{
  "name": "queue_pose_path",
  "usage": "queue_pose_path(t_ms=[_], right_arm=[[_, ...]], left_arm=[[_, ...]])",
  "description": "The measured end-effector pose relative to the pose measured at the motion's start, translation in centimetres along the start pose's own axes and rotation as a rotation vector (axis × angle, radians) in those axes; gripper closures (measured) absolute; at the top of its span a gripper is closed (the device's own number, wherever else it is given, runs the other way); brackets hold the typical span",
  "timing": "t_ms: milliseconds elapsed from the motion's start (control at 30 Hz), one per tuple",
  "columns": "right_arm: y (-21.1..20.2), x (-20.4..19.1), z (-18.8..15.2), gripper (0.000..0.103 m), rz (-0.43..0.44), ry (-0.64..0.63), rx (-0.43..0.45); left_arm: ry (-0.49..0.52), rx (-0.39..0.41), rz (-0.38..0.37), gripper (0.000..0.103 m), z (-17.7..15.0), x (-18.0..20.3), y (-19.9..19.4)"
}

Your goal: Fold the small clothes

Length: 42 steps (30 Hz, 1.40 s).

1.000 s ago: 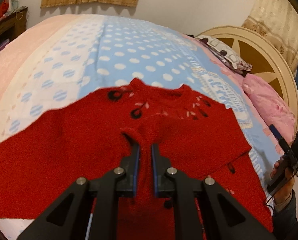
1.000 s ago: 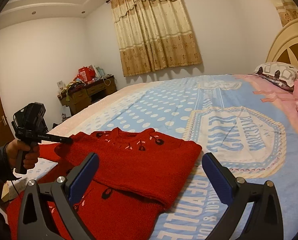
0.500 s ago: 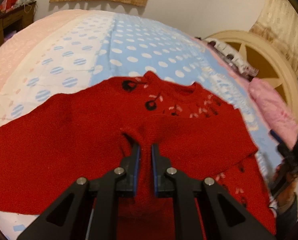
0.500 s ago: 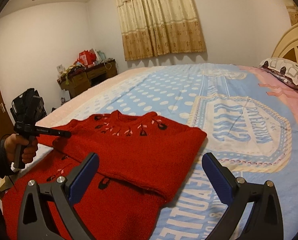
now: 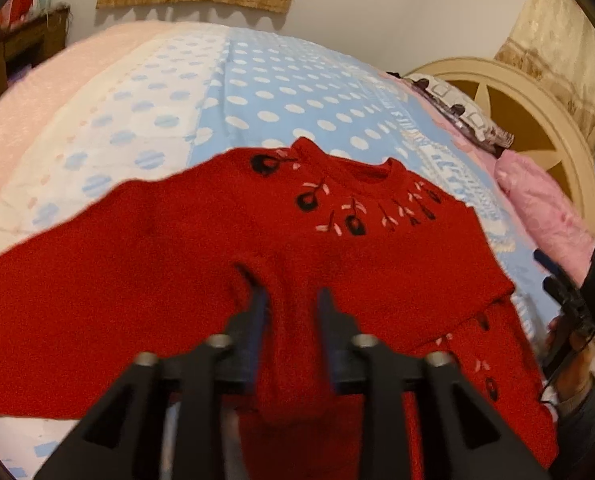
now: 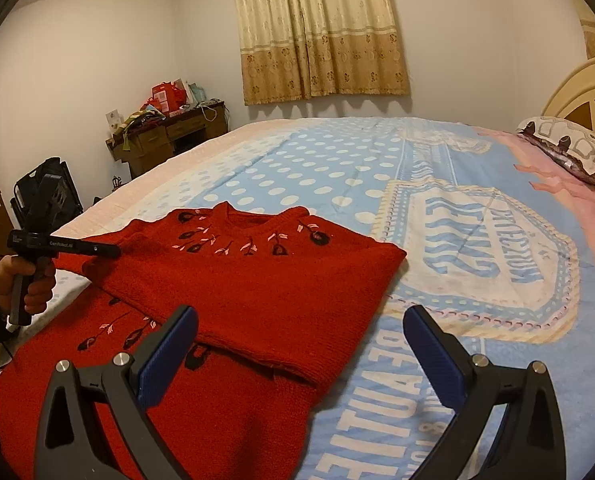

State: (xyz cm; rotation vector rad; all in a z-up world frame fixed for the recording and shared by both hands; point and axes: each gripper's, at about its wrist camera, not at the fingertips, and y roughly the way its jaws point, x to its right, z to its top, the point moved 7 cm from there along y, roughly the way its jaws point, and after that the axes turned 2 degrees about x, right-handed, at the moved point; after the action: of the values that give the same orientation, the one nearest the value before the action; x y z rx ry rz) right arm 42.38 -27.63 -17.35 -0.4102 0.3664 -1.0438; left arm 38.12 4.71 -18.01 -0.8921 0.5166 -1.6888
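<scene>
A small red knitted sweater [image 6: 253,280] with black and pink flower stitching lies on the bed, one sleeve folded across its chest. It fills the lower half of the left wrist view [image 5: 177,248]. My left gripper [image 5: 291,300] sits over the folded sleeve end, its jaws parted a little with red fabric between them. It also shows at the left of the right wrist view [image 6: 113,250], at the sweater's edge. My right gripper [image 6: 299,322] is wide open and empty, just above the sweater's near right side.
The bed [image 6: 477,240] has a blue dotted cover with a printed emblem. Pillows [image 6: 569,148] and a cream headboard [image 5: 537,120] lie at one end. A cluttered wooden dresser [image 6: 165,136] stands by the far wall under curtains [image 6: 321,28].
My left gripper's jaws have parted from nearly shut on the sleeve to a small gap. The left gripper has moved forward over the sweater. The right gripper stays open.
</scene>
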Motion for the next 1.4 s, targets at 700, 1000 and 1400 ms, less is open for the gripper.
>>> queue_pose_path(t_ms=[700,1000,1400], right_arm=[[7.8,-3.7,-3.3,0.001,0.072,-0.068,-0.4],[7.2,-2.8,-0.1,0.001,-0.183,-0.217,-0.348],[10.8,-1.5,-2.7,0.001,-0.195,-0.085,-0.45]], left_arm=[[0.104,0.057,0.253,0.031,-1.8,-2.6,-1.0],[0.114,0.052,0.323,0.016,-0.8,-2.8,1.0],[0.082,-0.025,0.29,0.0,-2.2,-3.4,3.0]])
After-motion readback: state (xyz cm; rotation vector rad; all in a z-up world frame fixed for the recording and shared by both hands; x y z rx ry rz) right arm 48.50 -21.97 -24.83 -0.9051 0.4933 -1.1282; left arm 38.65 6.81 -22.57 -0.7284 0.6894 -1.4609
